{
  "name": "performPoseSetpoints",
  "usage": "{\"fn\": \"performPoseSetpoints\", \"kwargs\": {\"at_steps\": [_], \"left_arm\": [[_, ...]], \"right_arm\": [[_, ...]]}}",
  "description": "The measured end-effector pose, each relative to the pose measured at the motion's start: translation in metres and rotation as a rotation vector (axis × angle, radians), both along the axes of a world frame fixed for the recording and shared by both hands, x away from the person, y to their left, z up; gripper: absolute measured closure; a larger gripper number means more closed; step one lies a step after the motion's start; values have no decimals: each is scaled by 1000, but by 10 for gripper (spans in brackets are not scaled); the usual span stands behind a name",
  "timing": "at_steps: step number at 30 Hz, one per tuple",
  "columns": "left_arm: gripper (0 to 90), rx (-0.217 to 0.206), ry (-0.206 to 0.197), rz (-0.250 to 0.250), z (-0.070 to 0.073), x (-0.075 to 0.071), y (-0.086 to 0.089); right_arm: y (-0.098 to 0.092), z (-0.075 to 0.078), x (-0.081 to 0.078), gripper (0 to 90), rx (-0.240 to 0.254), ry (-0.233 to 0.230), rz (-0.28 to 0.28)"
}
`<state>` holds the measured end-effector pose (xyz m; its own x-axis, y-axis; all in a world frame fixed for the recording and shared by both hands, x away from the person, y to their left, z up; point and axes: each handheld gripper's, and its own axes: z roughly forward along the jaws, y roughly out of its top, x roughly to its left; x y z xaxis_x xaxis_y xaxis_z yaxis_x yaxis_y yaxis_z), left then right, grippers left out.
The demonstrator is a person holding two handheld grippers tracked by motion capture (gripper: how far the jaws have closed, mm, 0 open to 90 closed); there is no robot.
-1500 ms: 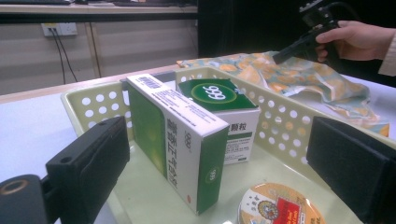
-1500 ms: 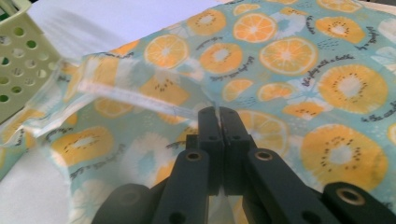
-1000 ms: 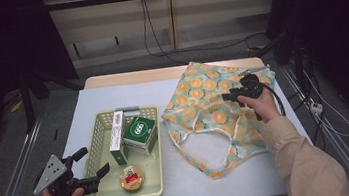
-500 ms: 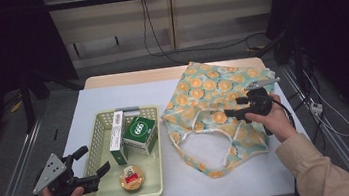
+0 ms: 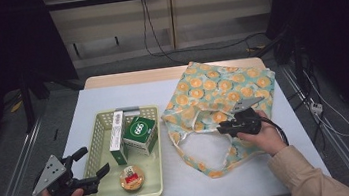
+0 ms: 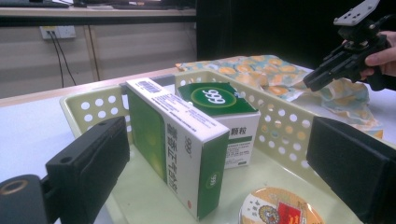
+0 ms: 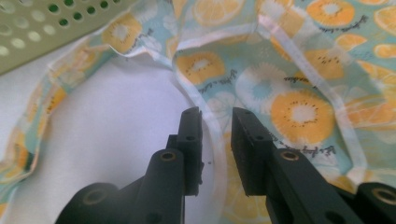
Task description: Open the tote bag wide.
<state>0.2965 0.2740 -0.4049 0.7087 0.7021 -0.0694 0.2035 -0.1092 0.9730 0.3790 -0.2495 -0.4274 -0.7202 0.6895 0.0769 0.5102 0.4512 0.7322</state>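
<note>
Fabric hem: I have the right tool [image 7: 215, 122] straddling the white trim of the orange-print bag [image 5: 222, 94], at the edge of its opening; the jaws have just been closing and now stand narrow, with a sliver of gap on each side of the strip, so I judge it not yet pinched.

Right tool risk: if I squeeze from here, I may catch only the thin trim, or both layers of the mouth at once; then lifting would drag the bag shut instead of opening it.

Slip risk: the cloth looks limp and smooth; a shallow bite near the jaw tips could let it slide out as soon as I pull.

Left tool: my left tool [image 6: 219, 154] hangs wide open and empty at the near end of the pale green basket [image 5: 98, 137], its pads either side of the view and touching nothing.

Left tool risk: reaching in now, one pad could knock the tall green-and-white box [image 6: 175, 140] over onto the round cup [image 5: 131, 177], or hook the basket wall and shove it along the bench [image 5: 83, 109].

Bag position: it lies flat on the bench, just right of the basket, handle loop toward me.

Crowding risk: the second box [image 6: 224, 100] leans close to the first, so a grab may take both.
</note>
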Motion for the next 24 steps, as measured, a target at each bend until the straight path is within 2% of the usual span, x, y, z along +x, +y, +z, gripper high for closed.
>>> {"fn": "performPoseSetpoints", "kwargs": {"at_steps": [3,6,9,12,20,24], "left_arm": [[57,4,3,-1,-1,-1,1],[56,4,5,-3,-1,-2,0],[56,-2,4,-4,-1,-2,0],[56,-1,2,-7,0,-2,-1],[56,-2,0,-8,0,-1,-2],[56,-2,-1,-7,1,-2,-2]], "right_arm": [[3,-6,3,762,-21,-3,-15],[3,-12,5,769,-30,17,-21],[4,-18,7,846,-34,32,-32],[5,-24,9,899,-31,58,-19],[10,-21,4,900,36,107,25],[8,-15,3,900,94,102,2]]}}
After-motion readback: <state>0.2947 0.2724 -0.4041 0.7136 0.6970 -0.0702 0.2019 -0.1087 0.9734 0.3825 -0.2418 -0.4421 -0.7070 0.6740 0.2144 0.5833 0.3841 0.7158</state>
